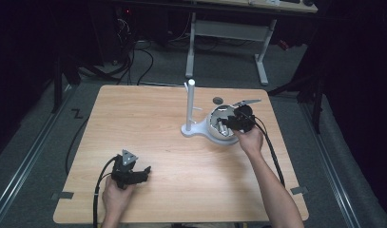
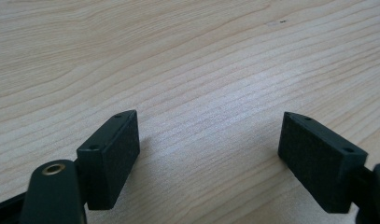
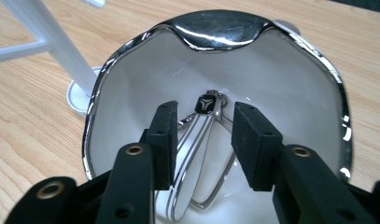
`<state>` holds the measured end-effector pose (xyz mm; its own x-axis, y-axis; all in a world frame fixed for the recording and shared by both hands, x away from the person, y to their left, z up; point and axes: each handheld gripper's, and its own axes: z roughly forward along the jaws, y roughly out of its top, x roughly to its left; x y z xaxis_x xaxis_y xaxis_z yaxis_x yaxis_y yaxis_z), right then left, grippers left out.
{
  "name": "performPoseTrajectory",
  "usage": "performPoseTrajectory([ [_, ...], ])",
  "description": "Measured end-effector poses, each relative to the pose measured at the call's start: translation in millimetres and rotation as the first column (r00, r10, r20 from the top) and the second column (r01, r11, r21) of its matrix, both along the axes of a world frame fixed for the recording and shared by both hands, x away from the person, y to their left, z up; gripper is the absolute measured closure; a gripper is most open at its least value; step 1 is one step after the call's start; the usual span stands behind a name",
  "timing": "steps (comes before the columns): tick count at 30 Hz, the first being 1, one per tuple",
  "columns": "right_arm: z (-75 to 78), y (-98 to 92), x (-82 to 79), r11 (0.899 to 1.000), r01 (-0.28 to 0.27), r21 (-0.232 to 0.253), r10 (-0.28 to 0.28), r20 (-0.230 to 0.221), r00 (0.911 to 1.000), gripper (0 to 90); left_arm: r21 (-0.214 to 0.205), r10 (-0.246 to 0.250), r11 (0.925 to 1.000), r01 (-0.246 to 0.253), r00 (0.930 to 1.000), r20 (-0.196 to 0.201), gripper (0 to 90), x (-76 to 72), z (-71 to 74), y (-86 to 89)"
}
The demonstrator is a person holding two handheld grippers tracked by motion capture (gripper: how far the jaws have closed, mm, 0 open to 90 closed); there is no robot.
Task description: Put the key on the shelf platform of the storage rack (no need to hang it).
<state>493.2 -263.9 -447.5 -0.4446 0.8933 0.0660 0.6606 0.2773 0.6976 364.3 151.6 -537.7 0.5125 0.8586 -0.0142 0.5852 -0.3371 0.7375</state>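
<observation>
Item: a white strap-like loop with dark edging and a small black emblem tag on a metal clasp, probably a key fob or lanyard, lying inside a white ceramic bowl with a wavy chrome-plated rim at the far right of the light wooden counter. Just left of the bowl, a white plastic stand with an upright post and round base is standing, its base touching or nearly touching the bowl. The right claw is reaching into the bowl, its jaws standing partly apart on either side of the strap without pressing on it. The left claw is resting at the near left of the counter, jaws spread wide with bare wood between them, gripping nothing. Handling, as judged: the strap is looking light, limp and likely to fold or slip; the clasp end is offering the firmest hold, the strap's middle the easiest reach. The bowl is appearing glossy, hard and breakable, so contact against its wall is calling for care.
</observation>
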Motion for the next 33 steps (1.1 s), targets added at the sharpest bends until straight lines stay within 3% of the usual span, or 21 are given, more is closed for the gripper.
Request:
performPoseTrajectory([
  [13, 18.3, -9.0, -20.4, 1.000, -0.002, -0.010, 0.003, 0.050, 0.9987, 57.3, 0.000, 0.000, 1.0000, 0.000, 1.0000, 0.000, 21.0, 0.0, 0.0, 0.0],
  [16, 18.0, -15.3, -25.3, 1.000, 0.008, 0.006, -0.009, 0.044, 0.9990, 57.2, 0.000, 0.000, 1.0000, 0.000, 1.0000, 0.000, 20.9, 0.0, 0.0, 0.0],
  [21, 21.3, -20.9, -32.1, 1.000, 0.005, -0.007, -0.005, 0.041, 0.9991, 56.8, 0.000, 0.000, 1.0000, 0.000, 1.0000, 0.000, 20.9, 0.0, 0.0, 0.0],
  [27, 23.0, -28.6, -41.4, 1.000, 0.013, 0.022, -0.014, 0.043, 0.9990, 56.3, 0.000, 0.000, 1.0000, 0.000, 1.0000, 0.000, 20.9, 0.0, 0.0, 0.0],
  [33, 24.4, -34.7, -52.9, 1.000, 0.011, 0.008, -0.012, 0.052, 0.9986, 55.8, 0.000, 0.000, 1.0000, 0.000, 1.0000, 0.000, 20.9, 0.0, 0.0, 0.0],
])
